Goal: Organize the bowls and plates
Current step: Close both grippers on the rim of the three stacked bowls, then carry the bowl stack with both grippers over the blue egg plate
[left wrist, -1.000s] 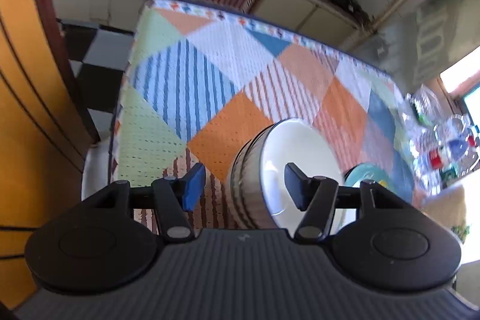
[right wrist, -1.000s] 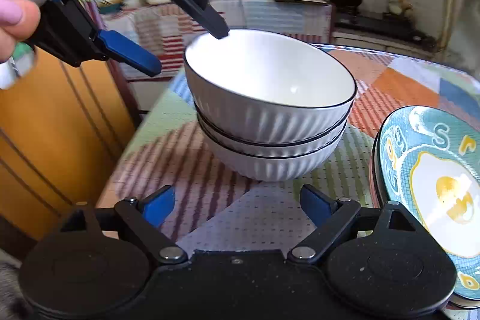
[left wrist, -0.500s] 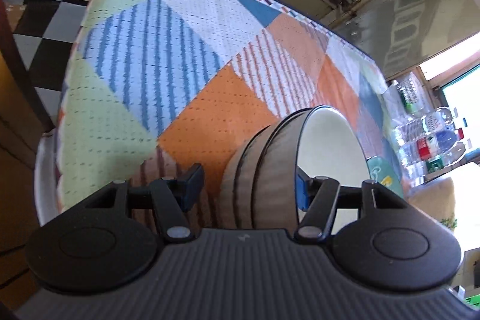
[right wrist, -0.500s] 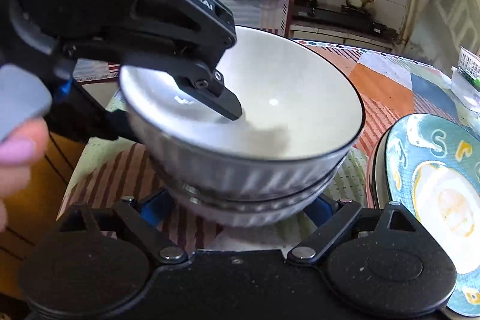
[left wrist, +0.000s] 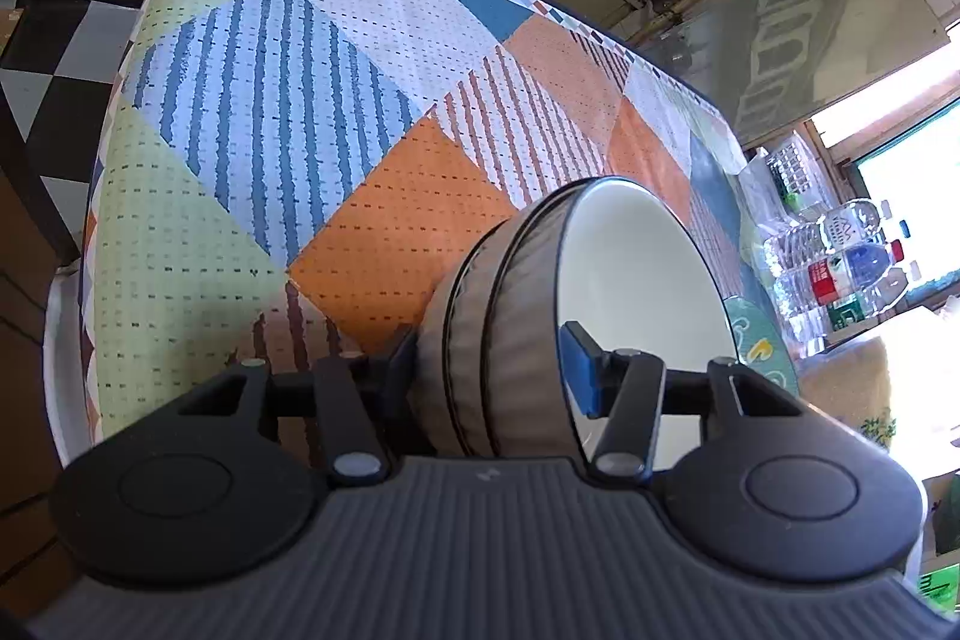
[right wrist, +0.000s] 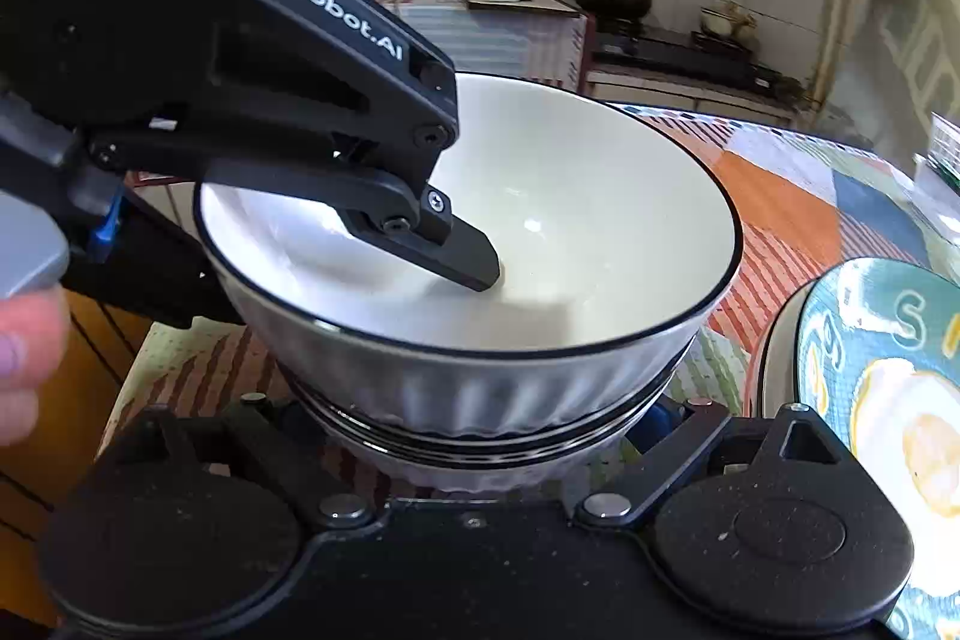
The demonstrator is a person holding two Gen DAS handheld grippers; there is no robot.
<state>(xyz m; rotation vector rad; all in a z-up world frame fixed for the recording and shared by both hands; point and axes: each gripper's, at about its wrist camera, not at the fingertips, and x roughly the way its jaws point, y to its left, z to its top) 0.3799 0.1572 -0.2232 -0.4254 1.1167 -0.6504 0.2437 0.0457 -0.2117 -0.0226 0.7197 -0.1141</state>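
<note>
Jaws of the left gripper (left wrist: 486, 370) are closing astride the wall of the top bowl (right wrist: 540, 232), one finger inside, to lift it off the stack on the bench (left wrist: 312, 112), while the right gripper (right wrist: 474, 424) brackets the stack's base, contact hidden.

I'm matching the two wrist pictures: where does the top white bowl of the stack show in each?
Left wrist: top white bowl lower right of centre, seen tipped sideways.
Right wrist: top white bowl at centre, upright, filling the middle.
Shared landmark: the blue egg-pattern plate just beyond the bowl stack.
</note>
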